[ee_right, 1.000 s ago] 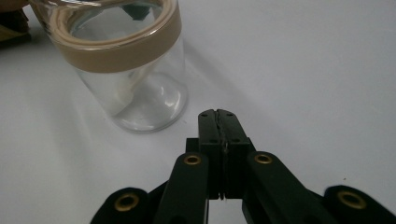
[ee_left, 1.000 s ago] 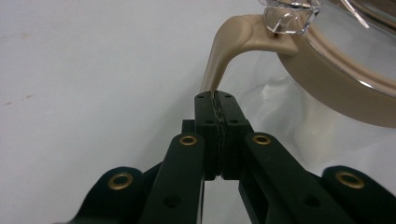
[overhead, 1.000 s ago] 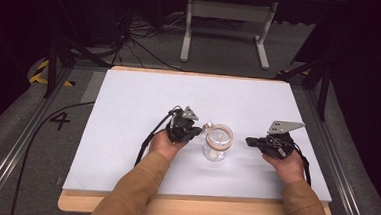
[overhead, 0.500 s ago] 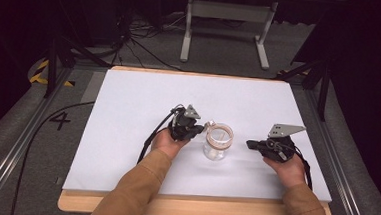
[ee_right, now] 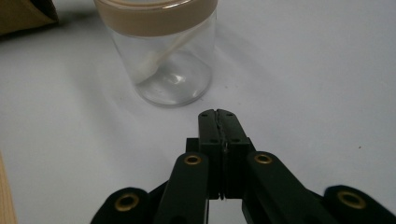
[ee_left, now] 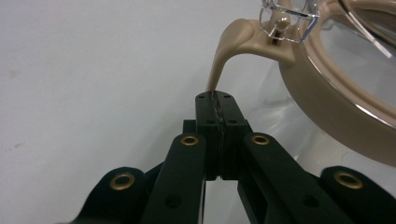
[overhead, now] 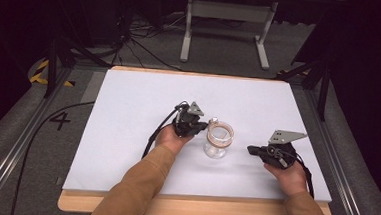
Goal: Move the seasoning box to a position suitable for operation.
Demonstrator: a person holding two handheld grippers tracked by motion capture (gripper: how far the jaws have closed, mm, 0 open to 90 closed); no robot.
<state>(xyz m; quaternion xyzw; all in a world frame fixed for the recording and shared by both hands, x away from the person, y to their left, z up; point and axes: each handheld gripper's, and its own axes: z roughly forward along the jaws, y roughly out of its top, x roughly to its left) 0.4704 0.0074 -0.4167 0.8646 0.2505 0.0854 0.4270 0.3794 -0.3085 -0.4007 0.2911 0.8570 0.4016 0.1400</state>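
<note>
**Left gripper pinching the jar's tan latch tab**

A clear glass jar (overhead: 217, 141) with a tan rim band is standing upright just right of centre in the high view, on the white bench (overhead: 128, 113). The left gripper (overhead: 200, 126) is sitting just left of the jar, and in the left gripper view its fingers (ee_left: 208, 135) are pressing fully together on the thin tan latch tab (ee_left: 224, 56) curving down from the jar's hinged clear lid (ee_left: 359, 28). The right gripper (overhead: 252, 150) is resting at the centre right of the high view, apart from the jar, its fingers (ee_right: 209, 144) lying closed against each other with nothing between them and pointing toward the jar.
</note>
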